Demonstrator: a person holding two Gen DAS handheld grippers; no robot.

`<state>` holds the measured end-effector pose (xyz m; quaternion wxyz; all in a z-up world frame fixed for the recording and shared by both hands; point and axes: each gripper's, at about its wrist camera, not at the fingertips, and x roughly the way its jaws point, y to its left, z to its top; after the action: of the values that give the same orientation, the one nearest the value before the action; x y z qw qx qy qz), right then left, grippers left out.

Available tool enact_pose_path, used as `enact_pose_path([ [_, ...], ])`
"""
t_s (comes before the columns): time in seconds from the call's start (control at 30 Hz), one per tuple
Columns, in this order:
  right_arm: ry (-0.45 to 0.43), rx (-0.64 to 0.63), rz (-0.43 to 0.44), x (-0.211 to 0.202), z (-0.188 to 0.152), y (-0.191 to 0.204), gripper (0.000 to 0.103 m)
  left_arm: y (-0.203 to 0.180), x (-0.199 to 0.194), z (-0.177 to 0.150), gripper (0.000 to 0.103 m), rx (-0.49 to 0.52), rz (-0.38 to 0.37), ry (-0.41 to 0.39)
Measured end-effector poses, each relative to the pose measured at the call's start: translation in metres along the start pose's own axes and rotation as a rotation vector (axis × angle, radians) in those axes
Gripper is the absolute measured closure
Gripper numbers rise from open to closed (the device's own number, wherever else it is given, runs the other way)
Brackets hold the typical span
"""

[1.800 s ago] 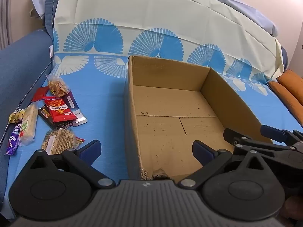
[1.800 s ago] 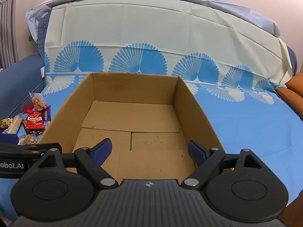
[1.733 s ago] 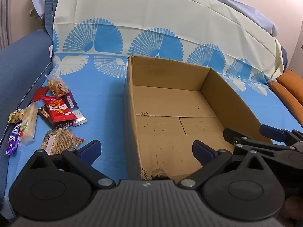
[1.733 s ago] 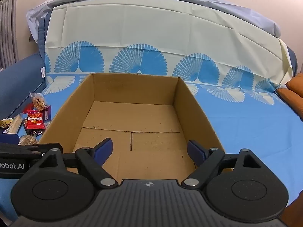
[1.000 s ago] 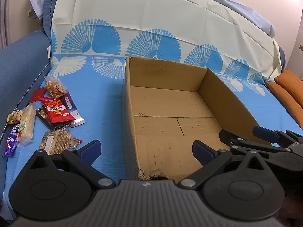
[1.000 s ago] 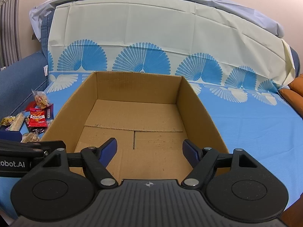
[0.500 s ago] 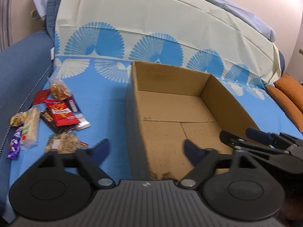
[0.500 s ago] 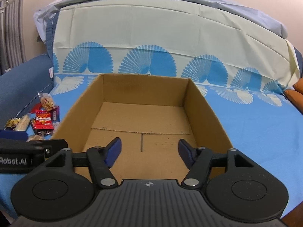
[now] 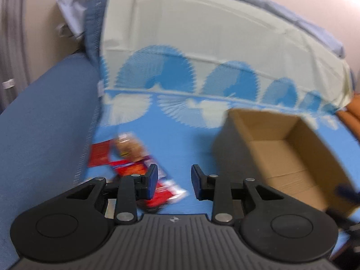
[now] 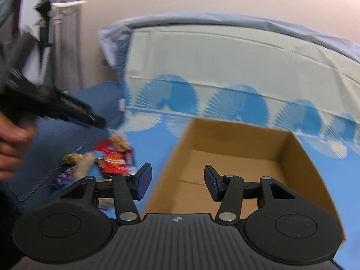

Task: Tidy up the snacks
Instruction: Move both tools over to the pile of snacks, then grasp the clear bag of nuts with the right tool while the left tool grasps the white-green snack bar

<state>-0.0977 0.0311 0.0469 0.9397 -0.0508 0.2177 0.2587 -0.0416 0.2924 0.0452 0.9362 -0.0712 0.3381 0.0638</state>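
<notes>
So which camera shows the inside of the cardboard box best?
The right wrist view. There the cardboard box lies nearly straight ahead, and its bare floor and back wall show. In the left wrist view the box sits off to the right, blurred, and its near wall hides some of the floor.

no text can be read: the printing on the red snack packet (image 10: pixel 113 162) and the other wrappers is blurred, and the cardboard box (image 10: pixel 294 155) shows no label.
</notes>
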Motion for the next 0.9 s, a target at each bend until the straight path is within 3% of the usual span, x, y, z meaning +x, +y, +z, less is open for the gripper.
enact_pose_path([
  [0.07,-0.003,-0.020,0.046,0.004,0.010,0.016,0.044,0.019,0.013,-0.009,0.071,-0.038,0.028,0.049],
  [0.2,-0.023,-0.090,0.124,0.022,0.027,0.057,0.038,0.054,0.015,-0.008,0.072,-0.196,0.013,0.065],
  [0.33,0.015,-0.122,0.197,0.065,0.027,0.101,0.024,0.078,0.031,-0.013,0.072,-0.303,0.041,0.152],
  [0.53,0.204,-0.137,0.163,0.126,-0.005,0.128,0.016,0.100,0.052,-0.024,0.067,-0.410,0.081,0.254],
  [0.63,0.283,-0.109,0.130,0.148,-0.013,0.129,0.013,0.103,0.066,-0.026,0.066,-0.409,0.094,0.276],
  [0.9,0.427,-0.099,0.131,0.197,-0.037,0.129,0.007,0.083,0.096,-0.030,0.040,-0.282,0.184,0.324],
])
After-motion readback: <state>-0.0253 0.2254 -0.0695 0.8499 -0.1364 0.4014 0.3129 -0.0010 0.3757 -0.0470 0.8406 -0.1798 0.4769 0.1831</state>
